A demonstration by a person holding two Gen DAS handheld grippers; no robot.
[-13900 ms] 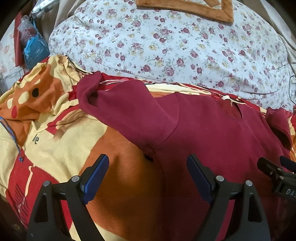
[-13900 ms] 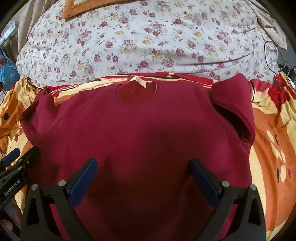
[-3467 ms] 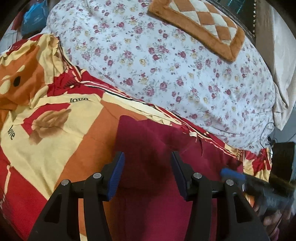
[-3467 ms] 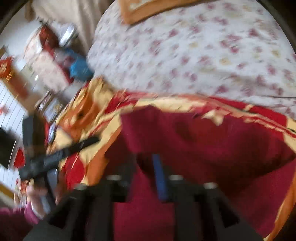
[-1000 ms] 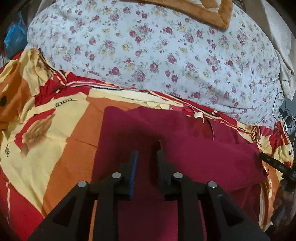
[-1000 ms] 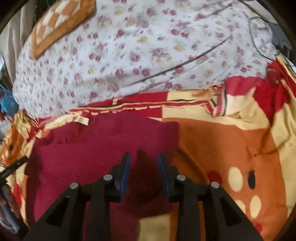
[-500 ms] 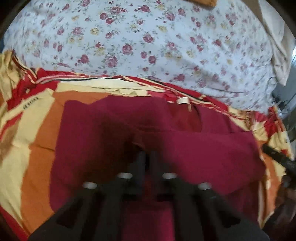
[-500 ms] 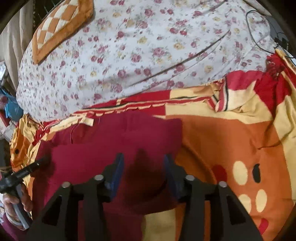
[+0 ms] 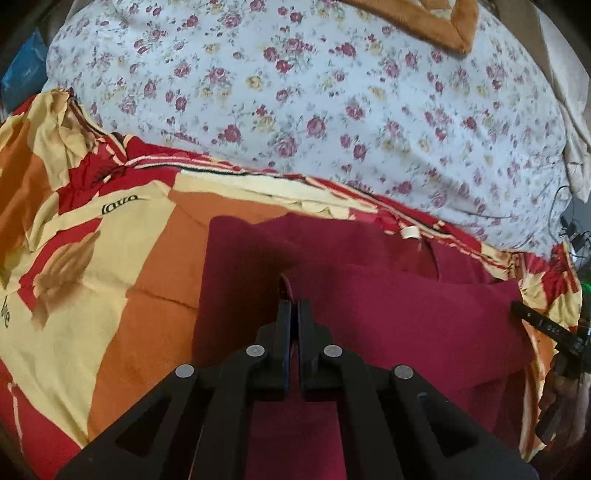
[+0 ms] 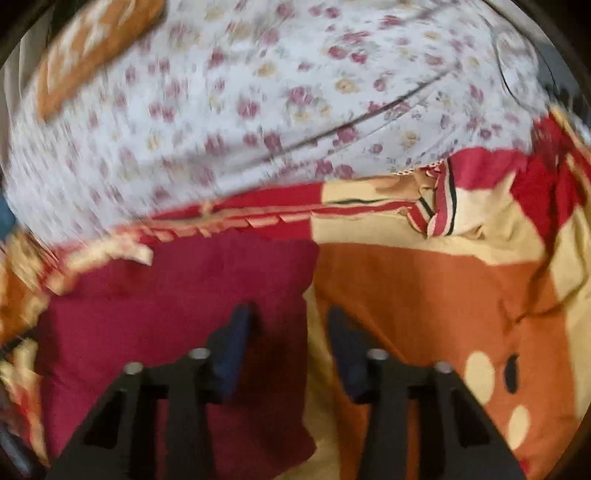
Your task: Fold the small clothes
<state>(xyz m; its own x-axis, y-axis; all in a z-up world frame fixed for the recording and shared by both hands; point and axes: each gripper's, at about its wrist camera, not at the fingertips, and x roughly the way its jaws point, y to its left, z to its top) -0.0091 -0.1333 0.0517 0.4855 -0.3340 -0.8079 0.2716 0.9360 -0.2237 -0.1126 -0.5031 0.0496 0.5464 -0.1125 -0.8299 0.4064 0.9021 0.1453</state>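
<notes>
A dark red shirt [image 9: 388, 306] lies partly folded on the patterned bedspread [image 9: 92, 258], its lower part laid over the upper part. My left gripper [image 9: 294, 306] is shut on a fold of the shirt's edge near the middle. In the blurred right wrist view the shirt [image 10: 166, 321] lies to the left, and my right gripper [image 10: 291, 321] is open over its right edge with nothing between the fingers. The right gripper also shows in the left wrist view [image 9: 543, 325] at the far right.
A white floral duvet [image 9: 314, 92] is heaped behind the shirt, with an orange checked cushion [image 9: 424, 18] on top. The bedspread [image 10: 443, 295] stretches out to the right. Cables [image 9: 569, 229] lie at the far right edge.
My left gripper has closed on the shirt's folded edge. My right gripper has opened, let go of the shirt and shifted toward its right edge.
</notes>
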